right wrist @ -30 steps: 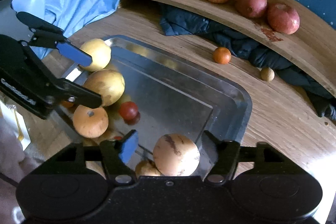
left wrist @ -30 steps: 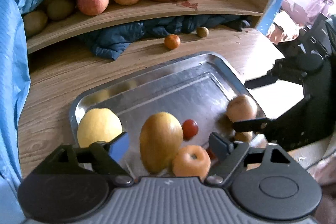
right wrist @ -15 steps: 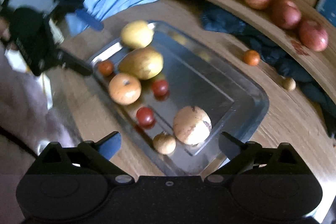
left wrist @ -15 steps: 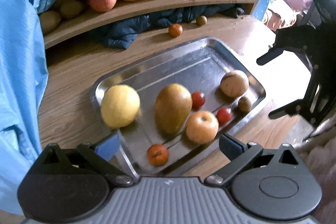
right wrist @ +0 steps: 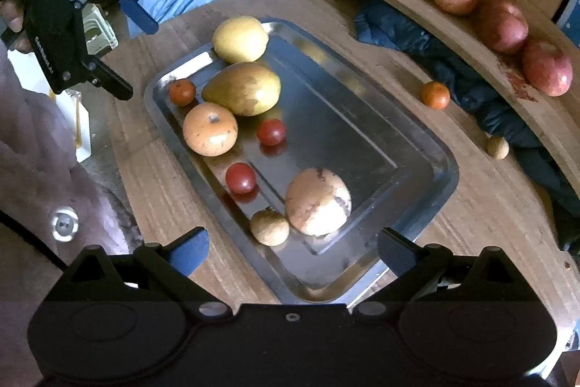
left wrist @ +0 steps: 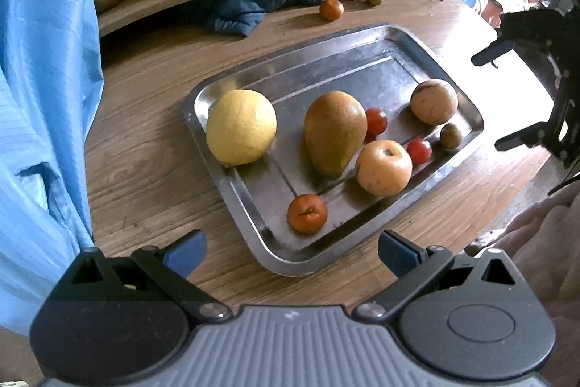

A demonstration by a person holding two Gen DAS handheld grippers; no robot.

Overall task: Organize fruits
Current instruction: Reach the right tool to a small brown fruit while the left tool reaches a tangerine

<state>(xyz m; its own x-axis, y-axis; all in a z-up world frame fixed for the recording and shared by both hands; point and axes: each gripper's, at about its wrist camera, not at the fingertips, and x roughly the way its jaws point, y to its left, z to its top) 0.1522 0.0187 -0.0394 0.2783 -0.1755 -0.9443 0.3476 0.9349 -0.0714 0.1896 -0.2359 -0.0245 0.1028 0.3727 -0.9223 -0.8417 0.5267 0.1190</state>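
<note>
Eight fruits lie on the metal tray point(left wrist: 467, 111), including lemon point(left wrist: 241, 127), mango point(left wrist: 334, 132) and persimmon point(left wrist: 384, 167). A tangerine point(left wrist: 331, 9) waits on the surface point(left wrist: 145, 169). Left gripper point(left wrist: 291, 254) and right gripper point(right wrist: 291, 251) gape empty.

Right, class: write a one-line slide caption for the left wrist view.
Open left gripper above a metal tray of fruit, with a lemon and pear.
</note>
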